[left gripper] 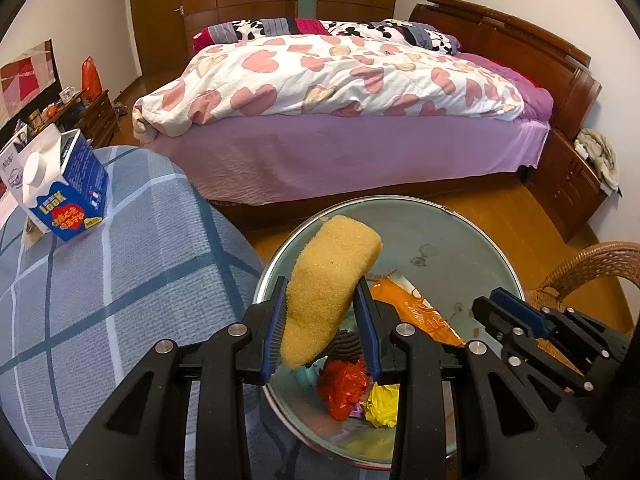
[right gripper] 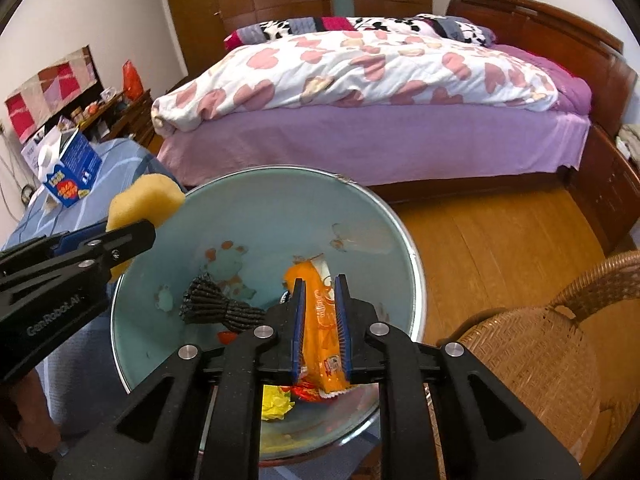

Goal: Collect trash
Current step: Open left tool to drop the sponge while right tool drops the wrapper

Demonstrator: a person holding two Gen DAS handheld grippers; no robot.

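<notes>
A yellow sponge (left gripper: 332, 280) is pinched between the blue pads of my left gripper (left gripper: 322, 284), tilted up above the near rim of a pale blue round bin (left gripper: 496, 248). From the right wrist view the sponge (right gripper: 144, 200) hangs over the bin's left rim (right gripper: 416, 264). My right gripper (right gripper: 319, 280) hovers over the bin with its jaws slightly apart. An orange snack wrapper (right gripper: 322, 320) lies in line between the fingers, loose, with its lower end among the trash. Seen from the left wrist, the right gripper (left gripper: 486, 300) is just right of that wrapper (left gripper: 424, 312).
The bin holds crumpled red plastic (left gripper: 344, 384), yellow paper (left gripper: 384, 404) and a black ribbed bundle (right gripper: 216, 304). A blue milk carton (left gripper: 64, 200) stands on the plaid-covered table (left gripper: 120, 280) to the left. A wicker chair (right gripper: 540, 340) is on the right, a bed (left gripper: 360, 140) behind.
</notes>
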